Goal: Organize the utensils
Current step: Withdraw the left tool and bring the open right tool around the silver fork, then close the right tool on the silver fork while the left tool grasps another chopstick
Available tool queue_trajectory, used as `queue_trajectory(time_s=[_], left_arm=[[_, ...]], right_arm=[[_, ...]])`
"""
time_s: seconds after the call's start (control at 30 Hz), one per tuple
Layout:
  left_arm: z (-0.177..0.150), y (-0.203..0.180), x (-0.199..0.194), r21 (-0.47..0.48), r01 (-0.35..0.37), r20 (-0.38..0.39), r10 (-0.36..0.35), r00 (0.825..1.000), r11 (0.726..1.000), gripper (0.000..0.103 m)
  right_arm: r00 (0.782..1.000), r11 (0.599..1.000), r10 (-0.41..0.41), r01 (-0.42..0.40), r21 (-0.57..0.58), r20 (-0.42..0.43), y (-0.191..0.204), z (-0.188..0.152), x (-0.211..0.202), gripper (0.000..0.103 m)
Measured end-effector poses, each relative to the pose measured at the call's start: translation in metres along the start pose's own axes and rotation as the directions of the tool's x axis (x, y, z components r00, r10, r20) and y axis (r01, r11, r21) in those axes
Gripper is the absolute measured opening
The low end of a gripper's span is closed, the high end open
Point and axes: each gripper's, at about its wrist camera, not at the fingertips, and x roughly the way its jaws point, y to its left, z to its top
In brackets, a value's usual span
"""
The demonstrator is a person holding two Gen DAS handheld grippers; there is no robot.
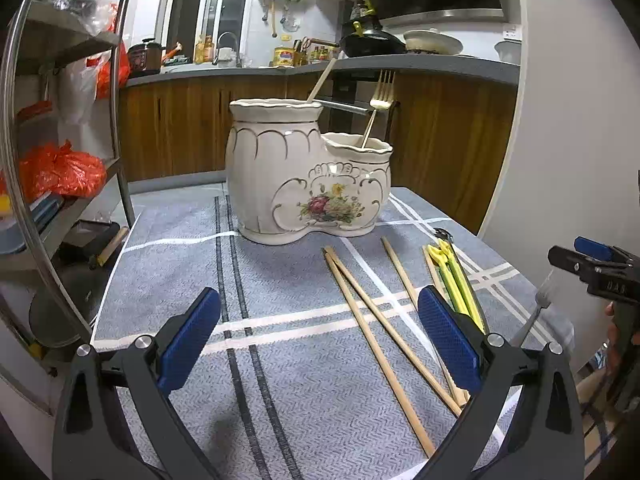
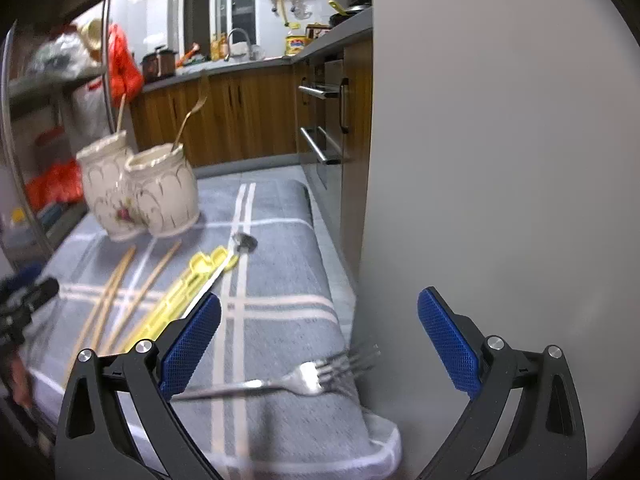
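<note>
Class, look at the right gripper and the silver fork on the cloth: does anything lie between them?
Nothing visible does. The right gripper hangs open just above the silver fork, which lies alone at the cloth's edge, apart from the chopsticks.

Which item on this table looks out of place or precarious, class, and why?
The silver fork lies at the table's right edge, its tines poking past the grey cloth toward the wall. The wooden chopsticks lie loose and crossed rather than standing in the ceramic holder.

No text on the ceramic utensil holder (image 1: 308,172) or elsewhere reads clearly.
</note>
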Motion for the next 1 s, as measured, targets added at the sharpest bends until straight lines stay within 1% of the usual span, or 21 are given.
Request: queue_trajectory(time_s=[0.13,0.23,0.3,0.4,0.5,0.57,0.63,0.67,0.83,0.87,0.97,1.0], left_arm=[[0.0,-0.004,-0.002,0.024,-0.013,0.012,0.012,1.0,1.0,0.097],[-0.001,-0.006,-0.004,0.038,-0.017,0.017,0.016,1.0,0.999,0.097],[-0.001,-0.007,-0.005,0.044,-0.018,0.02,0.017,1.0,0.999,0.097],[-0.001,-0.007,-0.006,0.049,-0.018,0.025,0.017,1.0,0.999,0.097],[-0.001,-0.006,-0.007,0.049,-0.019,0.027,0.017,0.999,0.999,0.097],[-0.001,-0.005,-0.007,0.047,-0.018,0.028,0.017,0.999,0.999,0.097],[-0.001,-0.005,-0.007,0.047,-0.018,0.027,0.017,1.0,0.999,0.097],[-0.001,-0.005,-0.007,0.047,-0.019,0.026,0.017,1.0,0.999,0.097],[-0.001,-0.007,-0.007,0.058,-0.011,0.022,0.009,1.0,0.998,0.097],[-0.001,-0.007,-0.006,0.061,-0.009,0.02,0.008,1.0,0.998,0.097],[-0.002,-0.008,-0.005,0.065,-0.008,0.015,0.007,1.0,0.998,0.097],[-0.002,-0.009,-0.005,0.065,-0.008,0.013,0.007,1.0,0.998,0.097]], right_arm=[[0.999,1.0,-0.016,0.016,0.0,-0.04,-0.006,-0.004,0.006,0.098],[0.997,1.0,0.001,0.0,0.013,-0.073,-0.009,-0.006,0.012,0.096],[0.995,1.0,-0.004,0.005,0.016,-0.096,-0.009,-0.008,0.016,0.096],[0.991,0.999,0.033,-0.028,0.039,-0.127,-0.01,-0.009,0.021,0.095],[0.988,0.997,0.05,-0.041,0.07,-0.145,-0.015,-0.01,0.023,0.093],[0.985,0.995,0.06,-0.045,0.094,-0.162,-0.018,-0.012,0.026,0.087],[0.979,0.99,0.076,-0.051,0.129,-0.189,-0.024,-0.014,0.031,0.079],[0.977,0.988,0.083,-0.056,0.141,-0.197,-0.025,-0.015,0.032,0.076],[0.961,0.977,0.137,-0.091,0.192,-0.24,-0.03,-0.019,0.042,0.058],[0.959,0.974,0.149,-0.101,0.202,-0.242,-0.03,-0.02,0.043,0.057],[0.958,0.97,0.166,-0.117,0.214,-0.233,-0.029,-0.018,0.044,0.045],[0.959,0.97,0.166,-0.117,0.212,-0.228,-0.027,-0.018,0.043,0.037]])
